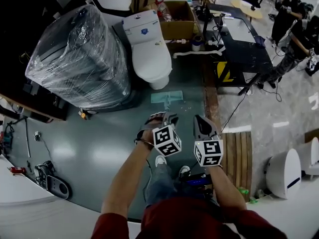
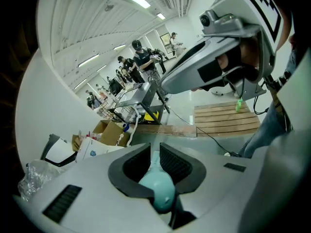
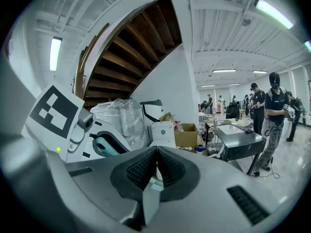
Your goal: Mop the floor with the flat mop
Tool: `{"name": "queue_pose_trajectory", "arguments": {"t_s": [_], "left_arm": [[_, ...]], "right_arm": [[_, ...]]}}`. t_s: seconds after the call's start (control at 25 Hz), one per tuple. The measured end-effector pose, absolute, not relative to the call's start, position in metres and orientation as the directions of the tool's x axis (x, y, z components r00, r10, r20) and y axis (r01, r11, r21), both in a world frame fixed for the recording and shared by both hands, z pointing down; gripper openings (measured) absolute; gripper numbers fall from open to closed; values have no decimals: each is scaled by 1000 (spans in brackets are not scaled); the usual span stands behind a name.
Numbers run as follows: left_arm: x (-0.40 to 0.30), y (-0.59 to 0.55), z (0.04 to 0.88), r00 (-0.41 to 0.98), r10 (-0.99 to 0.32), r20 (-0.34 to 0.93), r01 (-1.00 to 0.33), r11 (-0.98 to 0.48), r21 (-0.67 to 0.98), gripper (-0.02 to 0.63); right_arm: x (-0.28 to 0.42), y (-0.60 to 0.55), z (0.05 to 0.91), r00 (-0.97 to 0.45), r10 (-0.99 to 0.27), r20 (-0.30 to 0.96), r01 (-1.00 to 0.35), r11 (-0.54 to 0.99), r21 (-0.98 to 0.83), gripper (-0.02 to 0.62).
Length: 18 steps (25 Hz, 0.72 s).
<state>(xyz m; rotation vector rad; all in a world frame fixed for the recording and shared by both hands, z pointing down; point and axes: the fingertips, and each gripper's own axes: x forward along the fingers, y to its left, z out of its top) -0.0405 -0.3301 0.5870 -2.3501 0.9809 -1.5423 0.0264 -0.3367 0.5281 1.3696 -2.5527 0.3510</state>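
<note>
Between the ribbed pads of the left tongs (image 2: 155, 155) sits the rounded teal end of the handle (image 2: 159, 191), pinched from both sides. The right tongs (image 3: 156, 155) are pressed almost together on a slim pale shaft, which I take to be the same pole at another point along it. With two grips on one pole, the step in hand looks like a mopping stroke. Done well, one grip steers while the other drives, both pinches stay firm so the pole cannot twist, and the pad is kept flat rather than tipped onto an edge. Strokes should be long and overlapping. Out ahead, the flat mop ends in a pale teal mop head (image 1: 167, 98) lying on the dark green floor (image 1: 99, 153). It is straight out from the left tongs, a little left of the right ones, and just short of the toilet (image 1: 149, 49) base, so the push wants checking before it knocks the porcelain.
</note>
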Motion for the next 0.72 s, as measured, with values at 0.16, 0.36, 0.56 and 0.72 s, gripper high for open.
{"name": "queue_pose_trajectory", "arguments": {"t_s": [0.16,0.36,0.56,0.72], "left_arm": [[-54,-345,582,268,-603,752,-435,-772,-464,57],[-72,-356,578,285,-606,743,-438,-771,-461,57],[-93,-364,581,293,-608,738,-435,-772,-463,57],[-104,-372,581,307,-607,733,-429,-776,-463,57]], "right_arm": [[11,-350,524,-533,-786,313,-840,536,-86,17],[-11,-365,519,-525,-790,316,-844,532,-72,17],[-37,-375,513,-525,-793,309,-843,533,-63,17],[-52,-379,516,-518,-795,315,-846,530,-53,17]]}}
